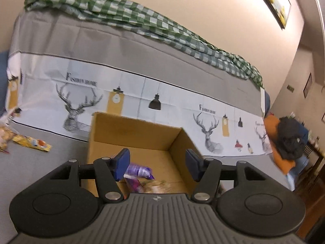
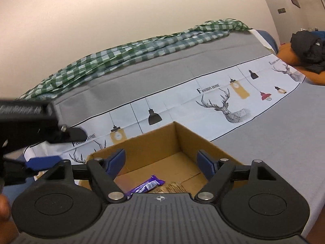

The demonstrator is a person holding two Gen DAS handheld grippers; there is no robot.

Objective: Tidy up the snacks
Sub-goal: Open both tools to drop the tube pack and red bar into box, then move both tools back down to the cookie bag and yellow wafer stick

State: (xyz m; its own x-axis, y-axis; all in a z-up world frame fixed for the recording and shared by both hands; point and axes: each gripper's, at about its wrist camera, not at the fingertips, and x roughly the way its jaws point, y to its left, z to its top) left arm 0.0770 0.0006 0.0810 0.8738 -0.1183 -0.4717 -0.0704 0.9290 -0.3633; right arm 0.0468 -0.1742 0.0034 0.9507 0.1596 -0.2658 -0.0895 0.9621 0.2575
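Observation:
An open brown cardboard box [image 1: 134,130] stands on the grey sofa seat, and also shows in the right wrist view [image 2: 160,142]. Inside it lie a purple snack bar [image 1: 140,170] [image 2: 147,186] and a clear pack of pale biscuits [image 1: 157,186] [image 2: 174,187]. My left gripper [image 1: 158,162] is open and empty above the box's near edge. My right gripper [image 2: 161,163] is open and empty above the box too. The left gripper's body shows at the left edge of the right wrist view [image 2: 28,120]. A yellow snack packet [image 1: 33,143] lies on the seat left of the box.
More snack packets [image 1: 5,136] lie at the far left. The sofa back carries a deer-print cover [image 1: 142,93] and a green checked cloth [image 1: 142,18]. An orange cushion with black clothing [image 1: 288,140] sits at the right end.

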